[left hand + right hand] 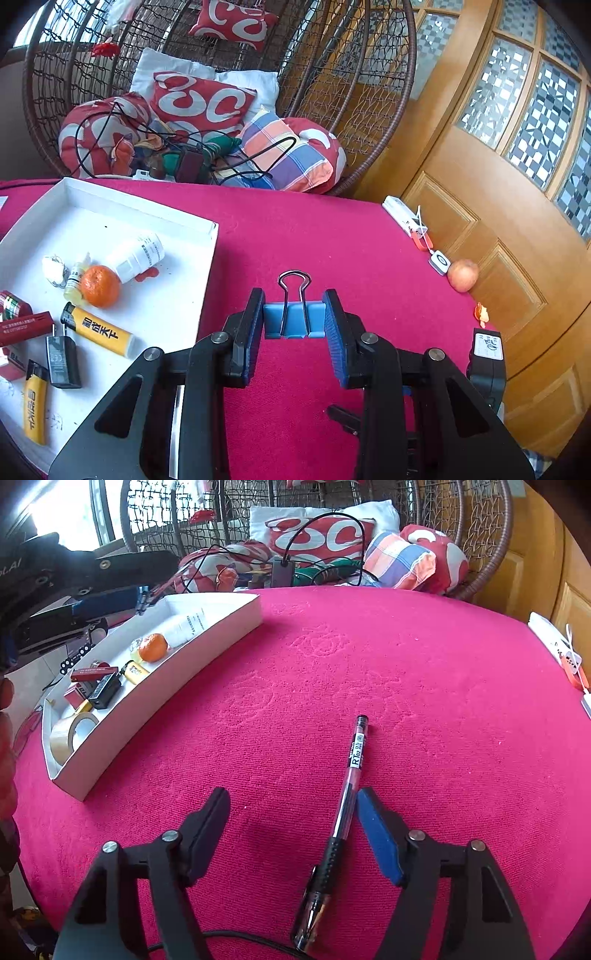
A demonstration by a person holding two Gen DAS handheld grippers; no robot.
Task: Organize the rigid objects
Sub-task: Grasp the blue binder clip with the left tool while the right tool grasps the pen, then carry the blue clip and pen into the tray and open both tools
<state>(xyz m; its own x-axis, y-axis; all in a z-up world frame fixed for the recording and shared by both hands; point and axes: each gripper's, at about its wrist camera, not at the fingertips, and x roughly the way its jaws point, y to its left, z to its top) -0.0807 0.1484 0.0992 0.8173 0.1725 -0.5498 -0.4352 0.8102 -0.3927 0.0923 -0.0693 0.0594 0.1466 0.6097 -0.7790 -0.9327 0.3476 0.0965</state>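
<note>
- While the white tray (177, 218) lies at the left on the red cloth (332, 236), it holds a mandarin (99, 286), a white bottle (136, 256), a small dropper bottle (75, 282), two yellow lighters (98, 330), a black plug (62, 360) and a dark red box (26, 326).
- Right of the tray, the left gripper (294, 325) pinches a blue binder clip (294, 319) between its pads, wire handle pointing away, above the cloth.
- Farther right, along the cloth's edge, lie a white power strip (404, 216), an apple (463, 275) and a scrap of orange peel (481, 313); a wooden door (498, 206) stands beyond.
- From the right wrist view, the tray (207, 653) also holds a roll of tape (72, 734) at its near end.
- Right of centre, a clear pen (345, 805) lies flat on the cloth, cap end away.
- Its barrel passes between the fingers of the right gripper (291, 819), close beside the blue pad (380, 840) of the right-hand finger and well apart from the left-hand one; the jaws stand partly spread and grip nothing.
</note>
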